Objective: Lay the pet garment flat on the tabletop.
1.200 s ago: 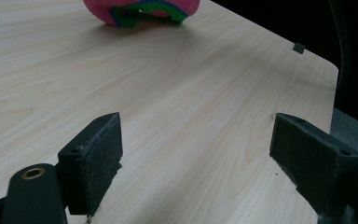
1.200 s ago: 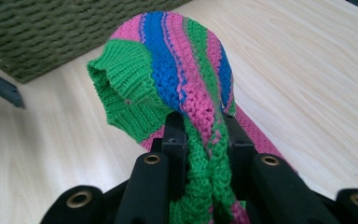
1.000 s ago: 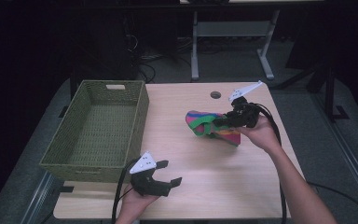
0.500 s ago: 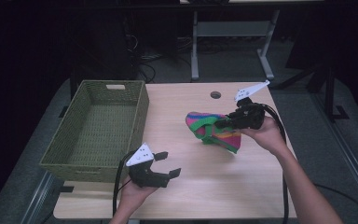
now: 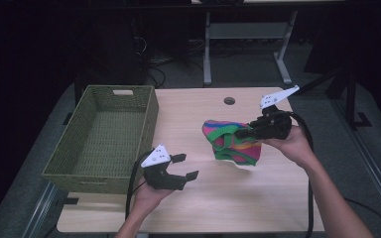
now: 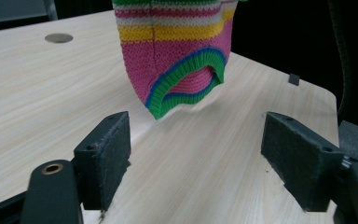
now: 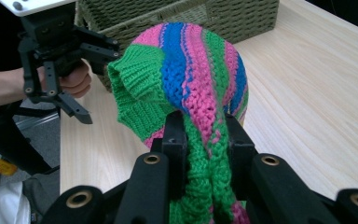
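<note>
The right gripper (image 5: 242,133) has its jaws clamped on a bunched fold of a striped knitted garment (image 5: 233,144), pink, green, blue and yellow, with ribbed green edging round its openings. In the right gripper view the knit (image 7: 191,79) balloons out beyond the jaws, which pinch a thick gather of it between them. Held by that one bunch, the garment hangs off the worktop (image 5: 258,198), right of its middle, its lower hem seeming just clear of the wood, so the rest drapes free and its edges can be reached (a pinch at the middle would probably leave it a shapeless lump).

The left gripper (image 5: 186,167) sits low over the front of the worktop, pointed toward the garment, with nothing between its jaws; they stand wide, though they have just been closing a little. In the left gripper view the two black pads (image 6: 105,156) frame the hanging hem (image 6: 182,84), whose green-and-blue ribbed opening faces the camera. My reading is that this hand is lined up to take that lower edge, so the piece can be spread or folded between the two grippers.

A woven green basket (image 5: 129,163) stands at the left side of the worktop, nothing in it, well apart from the garment and just beside the left hand. It looks like the likely destination.
</note>
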Demonstrator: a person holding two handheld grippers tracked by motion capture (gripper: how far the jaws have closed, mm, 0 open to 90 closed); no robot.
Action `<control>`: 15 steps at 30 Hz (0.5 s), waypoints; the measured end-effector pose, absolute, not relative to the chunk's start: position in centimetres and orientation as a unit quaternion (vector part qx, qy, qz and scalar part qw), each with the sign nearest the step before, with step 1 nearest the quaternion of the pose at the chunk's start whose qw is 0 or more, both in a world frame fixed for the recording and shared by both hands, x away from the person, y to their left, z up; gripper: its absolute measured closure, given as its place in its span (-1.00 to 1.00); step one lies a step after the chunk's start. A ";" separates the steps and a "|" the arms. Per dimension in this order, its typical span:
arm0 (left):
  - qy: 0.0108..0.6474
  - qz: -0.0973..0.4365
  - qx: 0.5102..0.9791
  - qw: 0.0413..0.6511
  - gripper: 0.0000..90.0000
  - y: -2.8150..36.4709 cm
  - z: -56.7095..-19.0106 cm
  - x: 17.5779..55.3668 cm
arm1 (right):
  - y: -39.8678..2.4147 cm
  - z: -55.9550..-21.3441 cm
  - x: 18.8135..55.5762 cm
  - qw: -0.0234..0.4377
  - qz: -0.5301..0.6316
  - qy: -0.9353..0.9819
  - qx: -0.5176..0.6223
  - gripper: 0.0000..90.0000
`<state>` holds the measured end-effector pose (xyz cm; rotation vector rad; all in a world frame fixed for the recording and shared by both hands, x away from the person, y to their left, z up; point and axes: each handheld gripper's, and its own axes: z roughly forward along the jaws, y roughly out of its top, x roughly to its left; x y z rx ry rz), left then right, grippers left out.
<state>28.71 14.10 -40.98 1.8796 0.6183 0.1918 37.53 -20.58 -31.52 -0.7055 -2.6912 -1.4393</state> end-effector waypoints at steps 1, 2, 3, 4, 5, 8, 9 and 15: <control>0.257 0.081 0.794 0.545 -0.47 14.0 -40.9 28.8 | -20.6 -31.5 37.5 0.005 -0.459 -0.859 -0.225 0.66; 0.257 0.077 0.793 0.546 -0.46 13.9 -40.8 28.9 | -20.6 -31.5 37.5 0.004 -0.461 -0.859 -0.224 0.66; 0.254 0.076 0.794 0.547 -0.46 13.8 -40.7 29.0 | -20.7 -31.4 37.3 0.007 -0.462 -0.859 -0.221 0.66; 0.253 0.073 0.795 0.546 -0.46 13.7 -40.6 29.2 | -20.7 -31.3 37.2 0.007 -0.462 -0.860 -0.219 0.66; 0.254 0.072 0.796 0.545 -0.46 13.6 -40.5 29.3 | -20.7 -31.3 37.1 0.008 -0.463 -0.859 -0.217 0.66; 0.249 0.071 0.796 0.547 -0.46 13.5 -40.1 29.7 | -20.7 -31.0 36.6 0.010 -0.467 -0.860 -0.206 0.66; 0.247 0.071 0.797 0.547 -0.46 13.5 -40.0 29.8 | -20.7 -31.0 36.6 0.010 -0.467 -0.860 -0.206 0.66; 0.242 0.067 0.794 0.554 -0.44 13.5 -39.3 30.5 | -20.7 -30.5 35.9 0.016 -0.473 -0.861 -0.189 0.66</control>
